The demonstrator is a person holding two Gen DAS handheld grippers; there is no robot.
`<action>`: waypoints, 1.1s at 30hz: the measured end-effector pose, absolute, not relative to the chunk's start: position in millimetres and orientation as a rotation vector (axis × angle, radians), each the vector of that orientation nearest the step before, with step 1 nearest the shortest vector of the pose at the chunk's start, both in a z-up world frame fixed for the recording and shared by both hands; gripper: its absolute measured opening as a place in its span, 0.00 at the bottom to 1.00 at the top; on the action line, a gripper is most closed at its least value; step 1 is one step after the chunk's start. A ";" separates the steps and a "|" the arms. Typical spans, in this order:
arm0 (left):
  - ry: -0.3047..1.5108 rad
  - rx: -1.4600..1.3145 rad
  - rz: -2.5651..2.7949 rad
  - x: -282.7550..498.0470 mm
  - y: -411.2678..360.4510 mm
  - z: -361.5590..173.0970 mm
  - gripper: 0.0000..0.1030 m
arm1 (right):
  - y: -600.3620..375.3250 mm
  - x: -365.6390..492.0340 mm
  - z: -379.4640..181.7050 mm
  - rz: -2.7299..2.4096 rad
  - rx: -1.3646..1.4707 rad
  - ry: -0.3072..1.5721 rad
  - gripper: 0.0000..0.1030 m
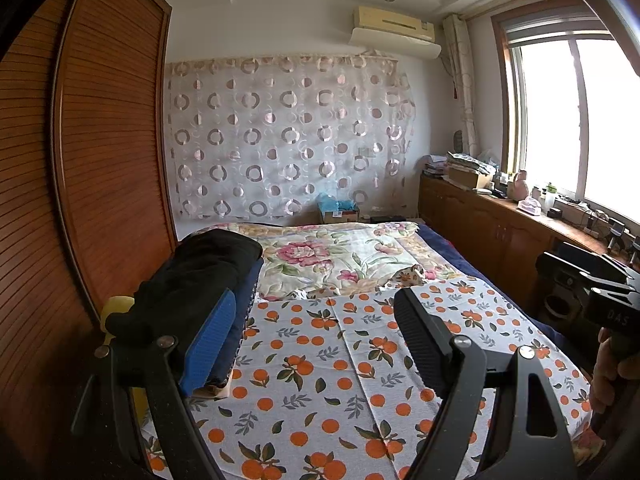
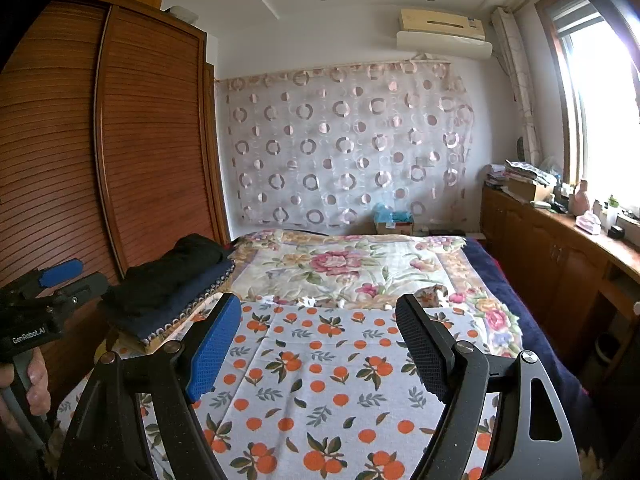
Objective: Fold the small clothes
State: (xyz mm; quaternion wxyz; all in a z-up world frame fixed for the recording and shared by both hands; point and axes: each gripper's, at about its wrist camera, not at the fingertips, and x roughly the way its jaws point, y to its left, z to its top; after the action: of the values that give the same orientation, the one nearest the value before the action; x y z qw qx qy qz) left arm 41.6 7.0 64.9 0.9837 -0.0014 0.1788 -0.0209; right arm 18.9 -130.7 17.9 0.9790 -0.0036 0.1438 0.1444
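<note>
Orange fruit and green leaves cover the cloth (image 1: 320, 360) that lies flat on the bed, right under and ahead of the left gripper (image 1: 316, 340). In the left wrist view this gripper's two fingers stand wide apart with nothing between them, so it is open and holds nothing. A pile of folded clothes (image 1: 200, 280) sits just to its left, a black one on top and dark blue ones below. Far off to its right, the right gripper (image 1: 600, 292) shows at the edge, with a hand (image 1: 608, 376) on its handle.

In the right wrist view, the right gripper (image 2: 320, 344) is open too, fingers apart and empty. The same orange cloth (image 2: 320, 380) lies smooth below and in front of it. The folded pile (image 2: 168, 288) is ahead and to its left. The left gripper (image 2: 60, 280) is far to its left, held by a hand (image 2: 28, 380). Past the cloth, the flowery bed cover (image 2: 340, 268) stretches away toward a curtain (image 2: 344, 148) with rings on it.

No loose small garment shows near either gripper. It looks like one piece has just joined the pile and the next one is not picked yet. The next move calls for finding a new piece, laying it flat, then pinching its corners.
</note>
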 end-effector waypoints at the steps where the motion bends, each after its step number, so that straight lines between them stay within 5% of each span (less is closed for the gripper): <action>1: 0.360 -0.003 -0.042 41.5 7.0 64.8 0.80 | -132.2 19.5 17.9 0.292 -0.008 0.291 0.79; 33: 0.357 -0.006 -0.043 40.5 10.4 62.3 0.80 | -150.7 24.9 19.7 0.288 -0.017 0.287 0.79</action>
State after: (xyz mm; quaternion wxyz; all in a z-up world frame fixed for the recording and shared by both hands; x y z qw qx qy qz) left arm 40.5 10.4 62.3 0.9839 -0.0031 0.1775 -0.0214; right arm 24.9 -150.7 19.7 0.9794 -0.0085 0.1424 0.1430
